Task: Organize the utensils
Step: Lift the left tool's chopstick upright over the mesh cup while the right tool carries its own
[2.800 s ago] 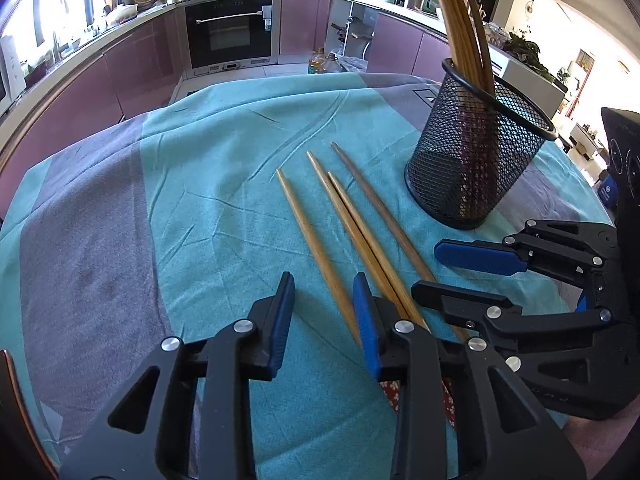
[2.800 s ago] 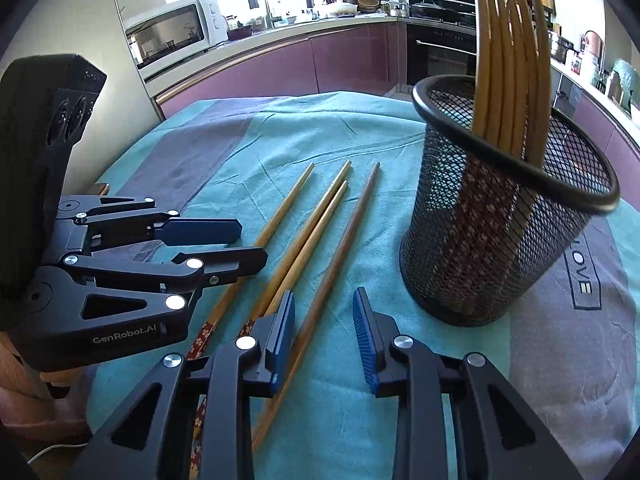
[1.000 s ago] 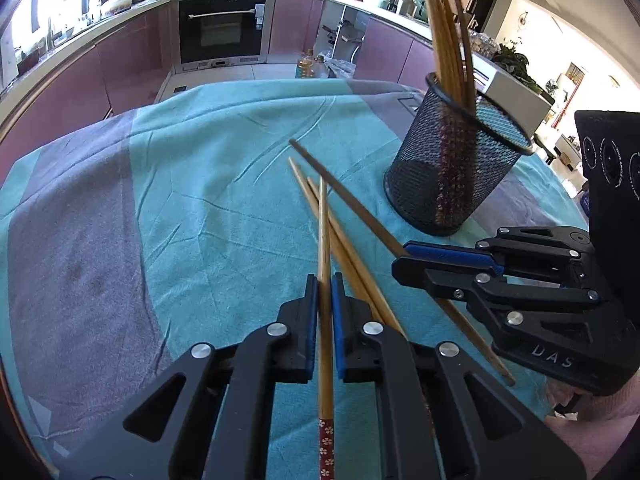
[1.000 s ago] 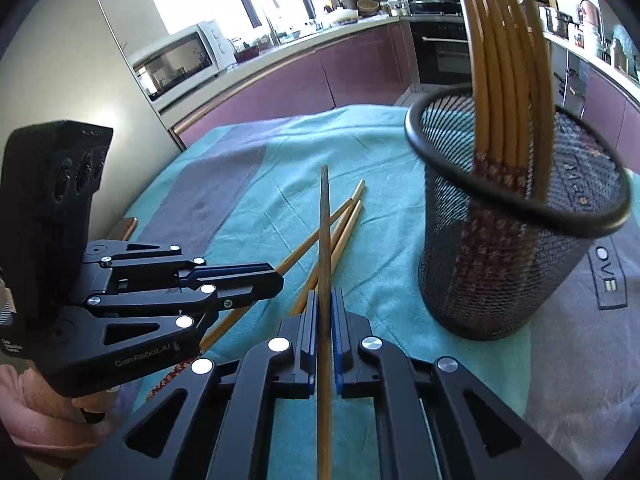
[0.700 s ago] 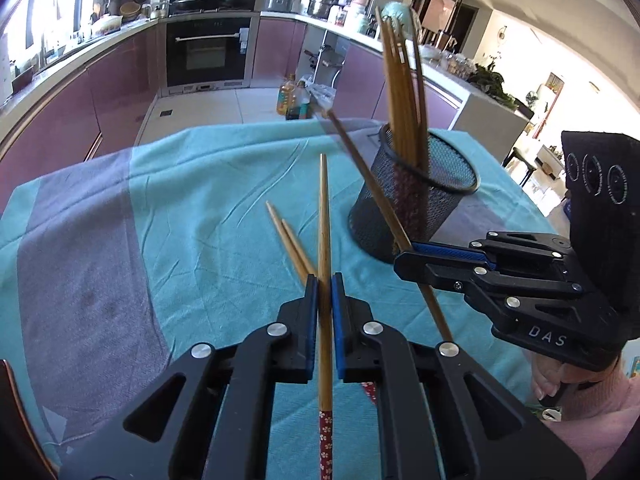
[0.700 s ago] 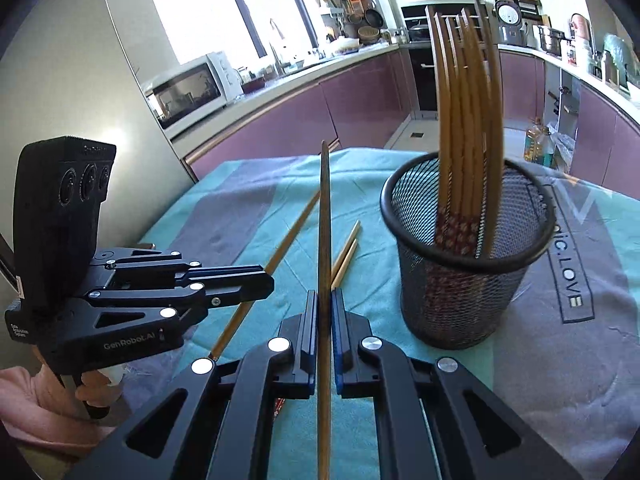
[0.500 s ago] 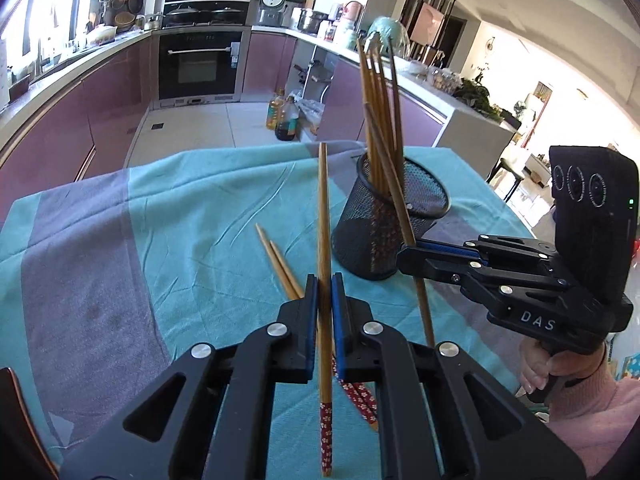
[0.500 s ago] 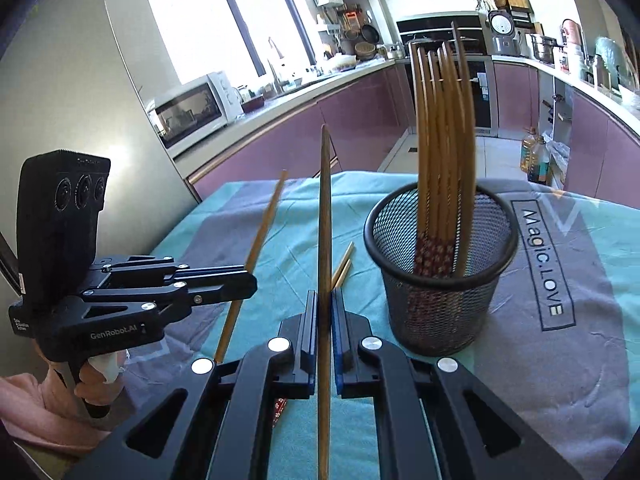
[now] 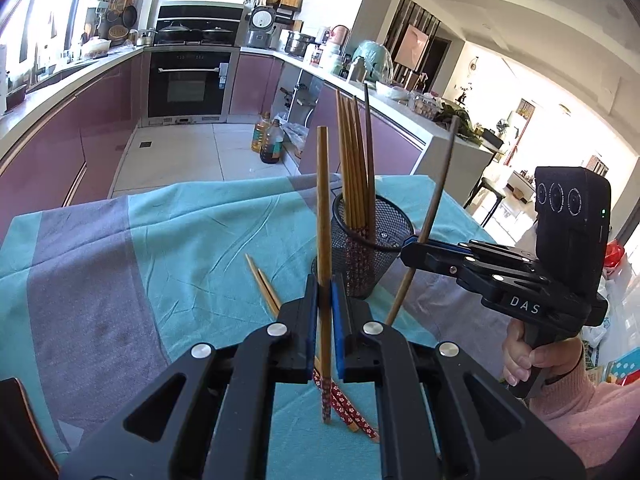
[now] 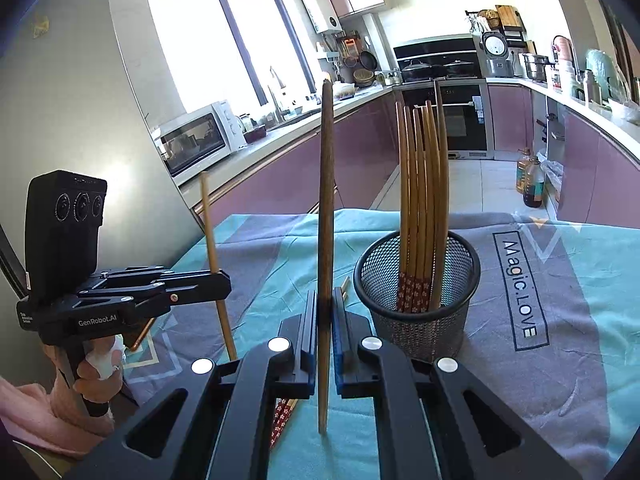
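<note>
My left gripper (image 9: 324,312) is shut on a light wooden chopstick (image 9: 322,208) with a red flowered end, held upright above the table. My right gripper (image 10: 325,316) is shut on a darker brown chopstick (image 10: 326,200), also upright. Each gripper shows in the other's view: the right gripper (image 9: 412,246) with its chopstick (image 9: 434,200) next to the holder, the left gripper (image 10: 222,280) with its chopstick (image 10: 210,224). A black mesh holder (image 9: 372,256) (image 10: 420,296) stands on the cloth with several chopsticks in it. Two chopsticks (image 9: 266,288) lie on the cloth in front of the holder.
The table has a teal and grey cloth (image 9: 160,248) with the print "Magic.LOVE" (image 10: 520,288). Behind it are purple kitchen cabinets, an oven (image 9: 188,84), oil bottles on the floor (image 9: 268,144) and a microwave (image 10: 196,140).
Both grippers, each shut on its chopstick, have risen higher above the table and tilted their chopsticks more upright. The holder now looks smaller and lower in both views.
</note>
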The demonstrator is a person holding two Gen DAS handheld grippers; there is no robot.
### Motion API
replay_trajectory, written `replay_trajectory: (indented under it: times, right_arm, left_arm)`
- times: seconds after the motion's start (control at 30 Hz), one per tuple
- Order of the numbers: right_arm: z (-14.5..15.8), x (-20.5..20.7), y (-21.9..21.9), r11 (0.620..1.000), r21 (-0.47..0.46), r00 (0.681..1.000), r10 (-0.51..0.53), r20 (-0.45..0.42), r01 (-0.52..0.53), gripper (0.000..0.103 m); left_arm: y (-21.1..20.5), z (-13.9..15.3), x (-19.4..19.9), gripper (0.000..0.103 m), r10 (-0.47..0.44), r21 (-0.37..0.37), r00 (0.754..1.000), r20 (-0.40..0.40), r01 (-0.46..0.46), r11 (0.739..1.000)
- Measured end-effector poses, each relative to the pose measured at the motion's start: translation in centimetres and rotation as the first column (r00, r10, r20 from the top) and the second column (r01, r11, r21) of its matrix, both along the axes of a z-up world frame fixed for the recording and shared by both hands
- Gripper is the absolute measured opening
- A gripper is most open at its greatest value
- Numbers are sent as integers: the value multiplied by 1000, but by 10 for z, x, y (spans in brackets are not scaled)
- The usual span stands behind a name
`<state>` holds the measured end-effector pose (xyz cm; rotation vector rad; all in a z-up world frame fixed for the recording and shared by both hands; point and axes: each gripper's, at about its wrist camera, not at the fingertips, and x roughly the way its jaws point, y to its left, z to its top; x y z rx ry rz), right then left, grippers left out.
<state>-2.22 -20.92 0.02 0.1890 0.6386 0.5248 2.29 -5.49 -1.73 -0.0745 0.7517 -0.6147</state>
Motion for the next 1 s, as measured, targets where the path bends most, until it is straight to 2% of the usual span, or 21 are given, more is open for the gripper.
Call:
replay_trajectory:
  times: [0.6, 1.0]
  right_arm:
    - [29, -6, -12, 1000, -11, 996, -22, 91, 23, 6]
    - [52, -5, -24, 998, -24, 987, -46, 157, 51, 6]
  left_arm:
    - [-5, 34, -3, 7, -14, -81, 997, 77, 21, 996]
    - [-19, 54, 4, 7, -45, -96, 992, 121, 57, 994]
